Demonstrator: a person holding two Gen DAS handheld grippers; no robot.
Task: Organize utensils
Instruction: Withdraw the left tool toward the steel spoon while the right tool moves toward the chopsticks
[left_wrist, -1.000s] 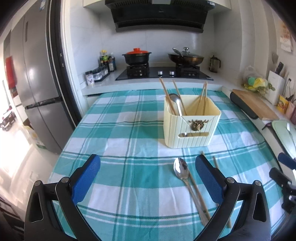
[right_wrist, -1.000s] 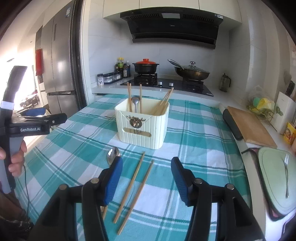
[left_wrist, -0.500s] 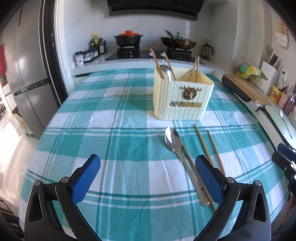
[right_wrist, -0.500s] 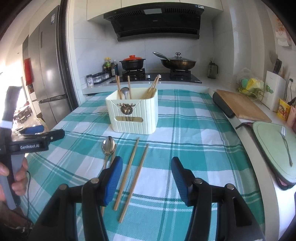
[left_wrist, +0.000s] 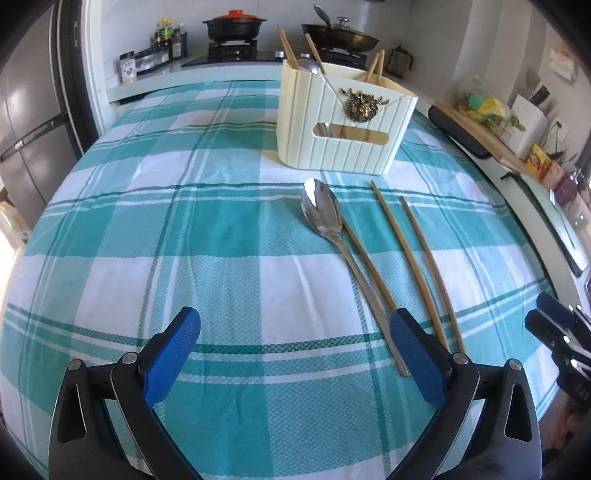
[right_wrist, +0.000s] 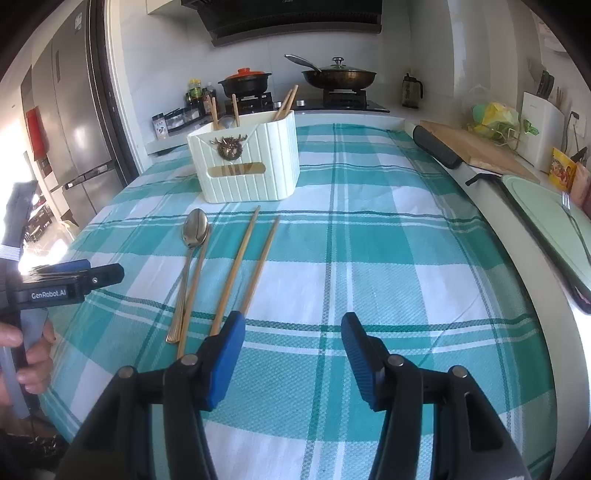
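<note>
From my left wrist camera, my left claw (left_wrist: 291, 332) is wide apart with nothing in it, above the surface (left_wrist: 147, 221) with its green and white checked cloth. A shiny spoon (left_wrist: 323, 218) lies flat in front of the claw. Three chopsticks (left_wrist: 402, 254) lie beside it, one touching the spoon's handle and two a bit to the right. Behind them stands a cream utensil box (left_wrist: 343, 122) with more chopsticks and a spoon sticking up out of it.

From my right wrist camera, my right claw (right_wrist: 291, 339) is apart and empty too. The spoon (right_wrist: 192, 240) and chopsticks (right_wrist: 240, 266) lie ahead, a little to the left. The box (right_wrist: 247, 162) stands just behind them. The other claw (right_wrist: 74, 275) shows at the left edge, with a hand (right_wrist: 26, 350) holding its handle.
</note>
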